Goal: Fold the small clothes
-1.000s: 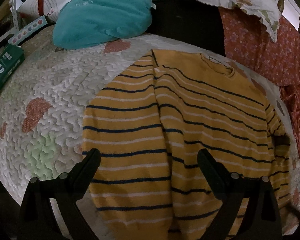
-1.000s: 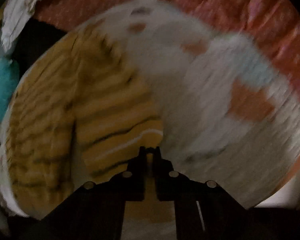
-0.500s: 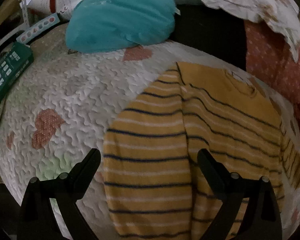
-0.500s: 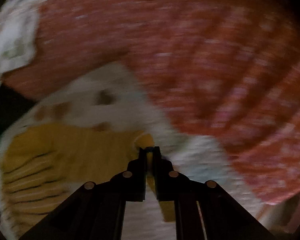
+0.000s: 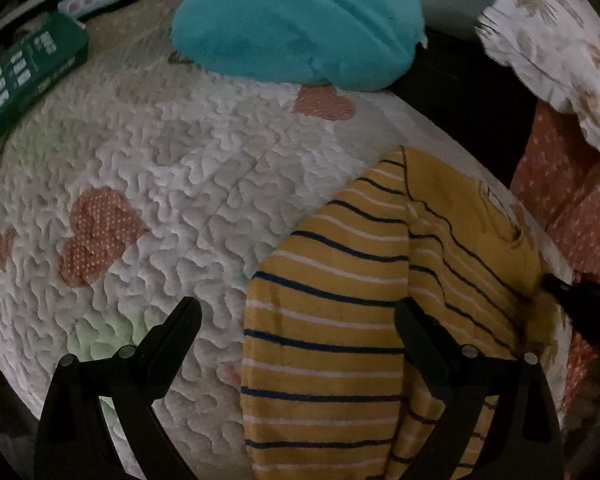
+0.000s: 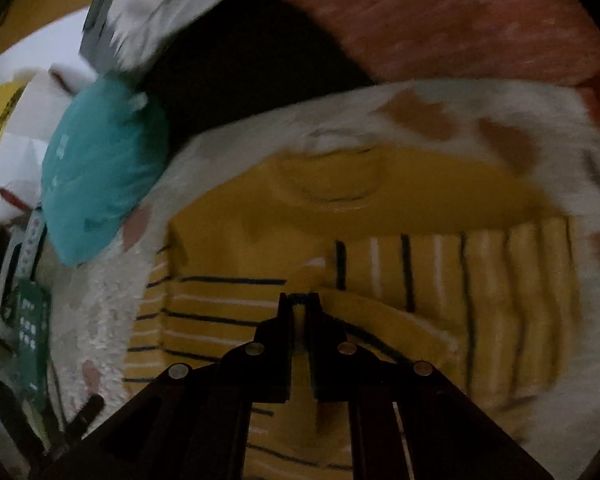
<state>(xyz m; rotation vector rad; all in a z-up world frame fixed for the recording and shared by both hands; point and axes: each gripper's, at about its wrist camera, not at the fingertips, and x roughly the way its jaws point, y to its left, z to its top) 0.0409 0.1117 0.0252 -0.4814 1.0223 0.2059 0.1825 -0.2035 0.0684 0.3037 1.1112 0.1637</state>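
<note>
Since prev. frame, right gripper [image 6: 300, 300] swings sleeve across striped sweater [image 5: 340, 320] on quilt [image 5: 180, 180], clamped on cuff. Left gripper [image 5: 296, 320] agape, empty. Knit soft, light, floppy; grab at hems.

The right tool [image 6: 300, 300] is sitting nearly closed, its two black fingers [image 6: 278, 336] pinching a fold of the mustard-yellow knit sweater with navy and white stripes [image 6: 380, 216]. The sweater is lying on a white quilted bedspread with pinkish heart patches [image 6: 440, 104], neckline pointing away from the camera, and the sleeve on the right is lying crosswise so its stripes are running up and down. A teal plush cushion [image 6: 100, 184] is resting at the left edge of the bedspread, and a green box [image 6: 32, 332] is showing lower left. Red patterned fabric [image 6: 460, 20] is filling the top right. Everything's a bit blurry.
</note>
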